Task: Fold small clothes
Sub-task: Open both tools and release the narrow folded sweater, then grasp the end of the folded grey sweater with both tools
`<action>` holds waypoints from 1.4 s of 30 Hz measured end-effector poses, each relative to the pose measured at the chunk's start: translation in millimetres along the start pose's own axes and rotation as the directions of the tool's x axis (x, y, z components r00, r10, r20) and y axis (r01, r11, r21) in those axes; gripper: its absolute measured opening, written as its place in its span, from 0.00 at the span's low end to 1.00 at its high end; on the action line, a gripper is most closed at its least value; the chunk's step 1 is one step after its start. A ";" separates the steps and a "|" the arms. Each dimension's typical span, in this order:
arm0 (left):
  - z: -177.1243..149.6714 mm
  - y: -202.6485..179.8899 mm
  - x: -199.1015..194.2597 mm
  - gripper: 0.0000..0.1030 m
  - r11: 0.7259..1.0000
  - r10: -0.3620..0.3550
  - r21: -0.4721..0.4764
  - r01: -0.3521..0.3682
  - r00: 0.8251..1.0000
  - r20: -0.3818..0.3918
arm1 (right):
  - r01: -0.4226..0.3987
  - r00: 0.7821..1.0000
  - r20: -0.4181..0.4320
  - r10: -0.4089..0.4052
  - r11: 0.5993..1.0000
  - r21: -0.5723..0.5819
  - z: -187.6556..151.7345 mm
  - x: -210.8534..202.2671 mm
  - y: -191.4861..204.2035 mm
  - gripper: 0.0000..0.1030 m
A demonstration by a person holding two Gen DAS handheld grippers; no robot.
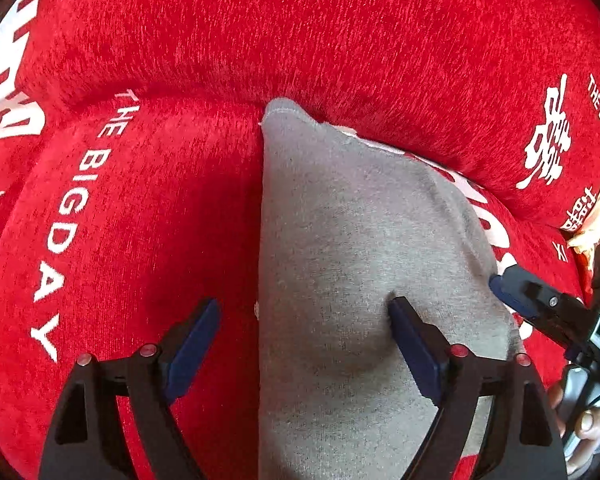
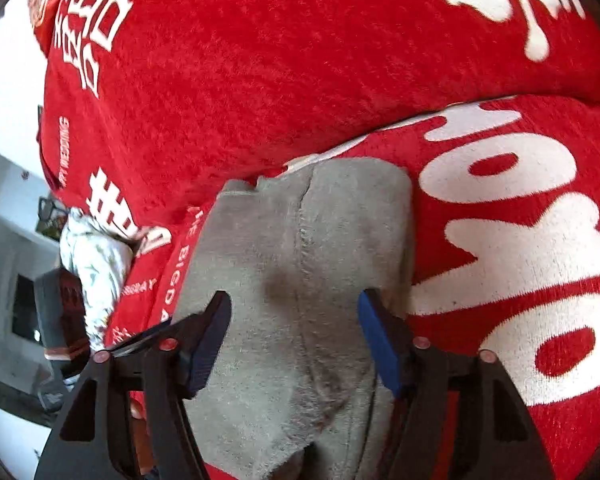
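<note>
One grey folded garment (image 1: 352, 248), two grippers — left gripper (image 1: 304, 312), right gripper (image 2: 296, 304) — one red printed sofa cover (image 1: 140, 220), one pale patterned cloth (image 2: 92, 248).

The grey garment (image 1: 340, 260) runs off the near edge. It hides part of the white lettering (image 1: 488, 216) on the red cover (image 1: 260, 40).

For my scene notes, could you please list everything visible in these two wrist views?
grey garment: one, grey, lying folded on the seat, its far end by the backrest.
sofa cover: one, red with white lettering, over seat and backrest.
patterned cloth: one, white, crumpled at the seat's left end.
left gripper: one, black with blue pads, jaws open astride the garment's left edge.
right gripper: one, black with blue pads, jaws open over the garment.
</note>
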State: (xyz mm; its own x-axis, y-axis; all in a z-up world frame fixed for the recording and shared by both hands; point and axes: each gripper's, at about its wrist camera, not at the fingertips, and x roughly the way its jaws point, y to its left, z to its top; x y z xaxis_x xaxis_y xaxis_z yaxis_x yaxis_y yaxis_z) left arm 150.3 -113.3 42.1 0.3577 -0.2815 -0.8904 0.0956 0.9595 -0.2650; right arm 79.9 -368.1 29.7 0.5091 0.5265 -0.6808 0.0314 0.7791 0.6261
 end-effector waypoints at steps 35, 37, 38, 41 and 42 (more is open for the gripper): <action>4.9 73.3 -20.4 0.85 0.977 -0.189 -0.133 0.166 0.964 -0.187 | 0.064 0.993 0.083 -0.079 0.983 0.172 -38.1 -88.5 -40.5 0.80; 11.3 60.3 -7.2 0.85 0.967 -0.233 -0.153 0.203 0.949 -0.212 | 0.031 0.999 0.034 -0.038 0.982 0.187 -28.7 -60.3 -34.5 0.80; 13.9 54.6 0.2 0.85 0.962 -0.252 -0.164 0.219 0.942 -0.223 | 0.016 1.000 0.021 -0.021 0.982 0.188 -28.0 -51.5 -31.0 0.80; 19.0 42.2 18.9 0.85 0.945 -0.306 -0.199 0.261 0.921 -0.242 | -0.019 0.999 -0.035 0.026 0.984 0.178 -24.5 -21.0 -23.1 0.80; 20.8 38.8 25.2 0.85 0.940 -0.319 -0.206 0.272 0.915 -0.247 | -0.015 0.998 -0.051 0.024 0.985 0.173 -23.7 -12.7 -21.7 0.80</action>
State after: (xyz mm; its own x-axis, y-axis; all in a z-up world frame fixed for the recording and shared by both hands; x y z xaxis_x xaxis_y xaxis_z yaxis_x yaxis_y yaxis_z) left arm 182.3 -83.0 17.1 0.0669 -0.5660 -0.8217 -0.0038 0.8234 -0.5675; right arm 52.4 -383.6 15.8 0.4652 0.5619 -0.6840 0.1718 0.7007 0.6925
